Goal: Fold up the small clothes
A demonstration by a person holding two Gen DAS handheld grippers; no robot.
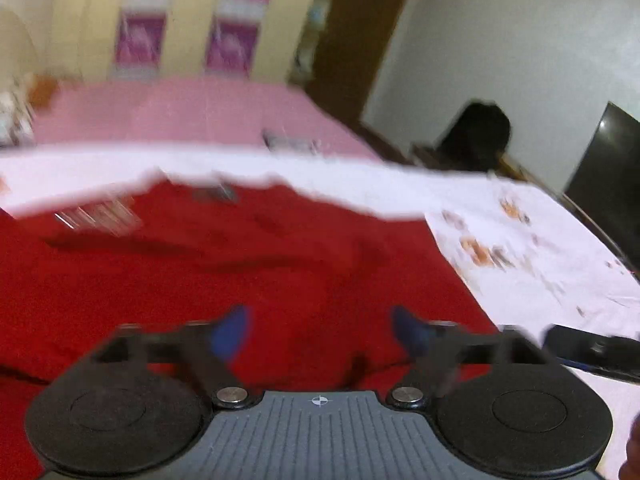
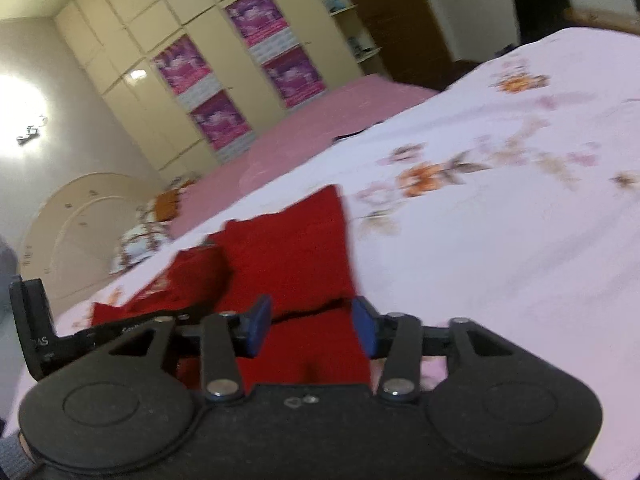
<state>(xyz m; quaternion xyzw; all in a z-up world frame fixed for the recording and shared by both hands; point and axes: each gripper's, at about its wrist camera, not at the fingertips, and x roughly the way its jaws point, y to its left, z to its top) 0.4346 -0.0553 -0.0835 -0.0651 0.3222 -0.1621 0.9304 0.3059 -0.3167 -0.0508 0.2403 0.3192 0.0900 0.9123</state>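
Observation:
A red garment [image 1: 240,272] lies spread on a white floral bed sheet [image 1: 532,248]. My left gripper [image 1: 320,332] is open just above the red cloth, its blue pads [image 1: 230,332] wide apart with nothing between them. In the right wrist view the red garment [image 2: 292,248] lies partly folded on the sheet [image 2: 500,240], and my right gripper [image 2: 312,326] is open over its near edge, blue pads [image 2: 258,326] on either side of the cloth. The left gripper's body [image 2: 36,336] shows at the left of the right wrist view. The left view is motion-blurred.
A pink bed cover [image 1: 192,116] lies beyond the white sheet. Cream wardrobes with purple posters [image 2: 248,76] stand behind. A dark screen [image 1: 612,176] and a black object [image 1: 476,136] are at the right wall. The other gripper's dark part [image 1: 588,348] sits at right.

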